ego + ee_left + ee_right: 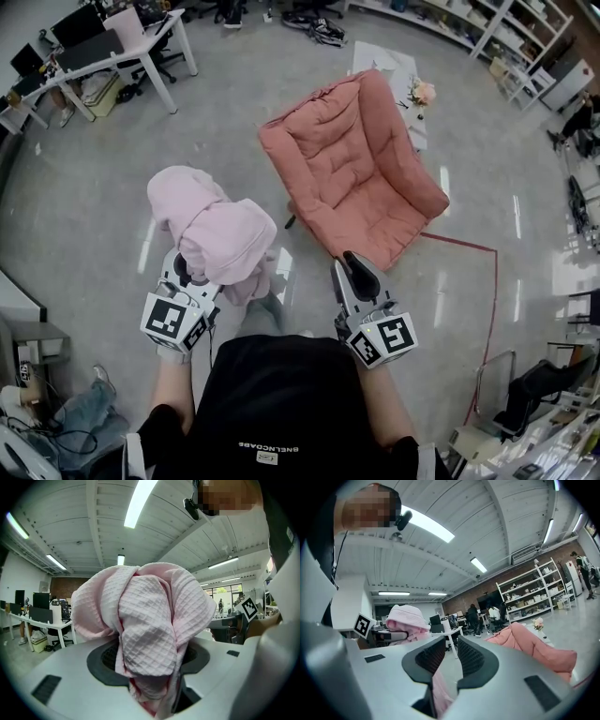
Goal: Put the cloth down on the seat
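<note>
Pink cloth buries the left gripper's jaws in both the head view and the left gripper view, so the pads can't be seen. Armchair is cut off by the right edge of the right gripper view. Pale pink strip low in the right gripper's jaw gap: can't tell what. Distant people too small. White table partly hidden behind the armchair.

Head view looks steeply down; all three views share the cloth
</note>
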Demonstrator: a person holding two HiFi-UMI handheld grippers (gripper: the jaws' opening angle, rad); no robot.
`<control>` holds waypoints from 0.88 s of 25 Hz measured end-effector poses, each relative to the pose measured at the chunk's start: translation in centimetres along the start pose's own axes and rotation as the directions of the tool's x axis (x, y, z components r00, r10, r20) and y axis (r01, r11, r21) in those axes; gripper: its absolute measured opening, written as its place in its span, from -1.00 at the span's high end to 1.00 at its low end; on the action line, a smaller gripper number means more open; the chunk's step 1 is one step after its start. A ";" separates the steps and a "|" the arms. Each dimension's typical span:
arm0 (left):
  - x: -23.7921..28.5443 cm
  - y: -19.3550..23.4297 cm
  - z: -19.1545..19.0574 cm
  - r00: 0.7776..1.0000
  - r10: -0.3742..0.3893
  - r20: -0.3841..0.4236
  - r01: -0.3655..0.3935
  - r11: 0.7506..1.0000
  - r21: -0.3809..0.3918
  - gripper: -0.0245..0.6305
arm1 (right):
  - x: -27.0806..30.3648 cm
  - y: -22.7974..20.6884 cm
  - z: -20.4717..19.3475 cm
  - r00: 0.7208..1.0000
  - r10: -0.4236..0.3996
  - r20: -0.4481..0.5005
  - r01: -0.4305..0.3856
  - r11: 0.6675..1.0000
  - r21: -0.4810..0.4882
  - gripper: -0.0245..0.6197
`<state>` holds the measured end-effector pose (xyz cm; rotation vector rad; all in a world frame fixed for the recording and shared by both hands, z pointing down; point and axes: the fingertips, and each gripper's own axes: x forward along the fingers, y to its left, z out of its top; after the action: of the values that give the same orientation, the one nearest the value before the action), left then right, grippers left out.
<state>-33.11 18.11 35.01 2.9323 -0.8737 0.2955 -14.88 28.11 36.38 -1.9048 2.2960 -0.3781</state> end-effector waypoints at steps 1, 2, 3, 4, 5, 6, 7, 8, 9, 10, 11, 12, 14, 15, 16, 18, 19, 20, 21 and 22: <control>0.5 0.8 0.0 1.000 -0.001 0.001 0.001 1.000 -0.007 0.11 | 0.9 -0.2 -0.1 1.000 -0.001 -0.006 0.001 1.000 0.001 0.61; 1.1 1.7 0.0 1.000 -0.002 0.002 0.002 1.000 -0.014 0.11 | 1.8 -0.4 -0.1 1.000 -0.003 -0.010 0.003 1.000 0.003 0.61; 1.7 2.5 0.0 1.000 -0.003 0.002 0.003 1.000 -0.019 0.11 | 2.8 -0.6 -0.2 1.000 -0.005 -0.014 0.005 1.000 0.006 0.61; 2.3 3.4 0.0 1.000 -0.005 0.001 0.005 1.000 -0.023 0.11 | 3.8 -0.8 -0.2 1.000 -0.008 -0.018 0.008 1.000 0.007 0.61; 3.0 4.4 0.1 1.000 -0.008 -0.001 0.008 1.000 -0.026 0.11 | 4.8 -1.0 -0.3 1.000 -0.011 -0.023 0.012 1.000 0.009 0.61; 3.7 5.4 0.2 1.000 -0.011 -0.003 0.011 1.000 -0.028 0.11 | 5.9 -1.2 -0.2 0.999 -0.015 -0.030 0.016 1.000 0.009 0.61; 4.3 6.3 0.3 1.000 -0.014 -0.003 0.014 0.999 -0.030 0.11 | 6.9 -1.4 -0.1 0.999 -0.019 -0.036 0.020 1.000 0.009 0.61; 4.9 7.3 0.5 1.000 -0.017 -0.002 0.017 0.999 -0.033 0.11 | 7.9 -1.5 0.1 0.999 -0.023 -0.041 0.023 1.000 0.006 0.61; 5.5 8.3 0.7 1.000 -0.019 0.000 0.019 0.999 -0.037 0.11 | 8.9 -1.7 0.3 0.999 -0.025 -0.042 0.025 1.000 0.003 0.61; 6.1 9.2 0.8 1.000 -0.020 0.002 0.020 0.999 -0.042 0.11 | 9.8 -1.8 0.5 0.999 -0.027 -0.043 0.027 1.000 0.000 0.61; 6.7 10.1 1.0 1.000 -0.021 0.004 0.021 0.999 -0.047 0.11 | 10.6 -2.0 0.6 0.999 -0.030 -0.043 0.030 1.000 -0.003 0.61; 7.2 11.0 1.1 1.000 -0.024 0.005 0.024 0.998 -0.050 0.11 | 11.5 -2.1 0.7 0.999 -0.032 -0.044 0.032 0.999 -0.006 0.61; 8.2 12.8 1.2 0.999 -0.034 0.006 0.034 0.998 -0.051 0.11 | 13.3 -2.2 0.9 0.998 -0.039 -0.047 0.038 0.999 -0.013 0.61; 8.7 13.8 1.2 0.999 -0.040 0.005 0.040 0.998 -0.047 0.11 | 14.3 -2.3 0.9 0.998 -0.044 -0.049 0.043 0.999 -0.016 0.61; 9.2 14.8 1.3 0.999 -0.045 0.003 0.045 0.998 -0.042 0.11 | 15.4 -2.4 0.9 0.997 -0.051 -0.051 0.050 0.999 -0.018 0.61; 10.2 16.8 1.5 0.999 -0.051 -0.001 0.051 0.998 -0.037 0.11 | 17.4 -2.6 1.1 0.996 -0.066 -0.056 0.065 0.998 -0.016 0.61; 10.7 17.8 1.6 0.999 -0.053 -0.002 0.053 0.998 -0.039 0.11 | 18.4 -2.6 1.1 0.996 -0.073 -0.058 0.072 0.997 -0.015 0.61; 11.2 18.8 1.7 0.998 -0.057 -0.003 0.057 0.997 -0.043 0.11 | 19.4 -2.6 1.2 0.995 -0.078 -0.059 0.077 0.997 -0.017 0.61; 11.7 19.8 1.7 0.998 -0.062 -0.004 0.061 0.997 -0.045 0.11 | 20.3 -2.6 1.2 0.995 -0.082 -0.058 0.082 0.997 -0.018 0.61; 12.1 20.7 1.6 0.998 -0.067 -0.007 0.067 0.997 -0.045 0.11 | 21.2 -2.5 1.2 0.995 -0.087 -0.057 0.086 0.996 -0.018 0.61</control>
<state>-34.22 -5.86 36.07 2.9096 -0.7682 0.2800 -16.22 6.80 37.08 -2.0324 2.2627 -0.4312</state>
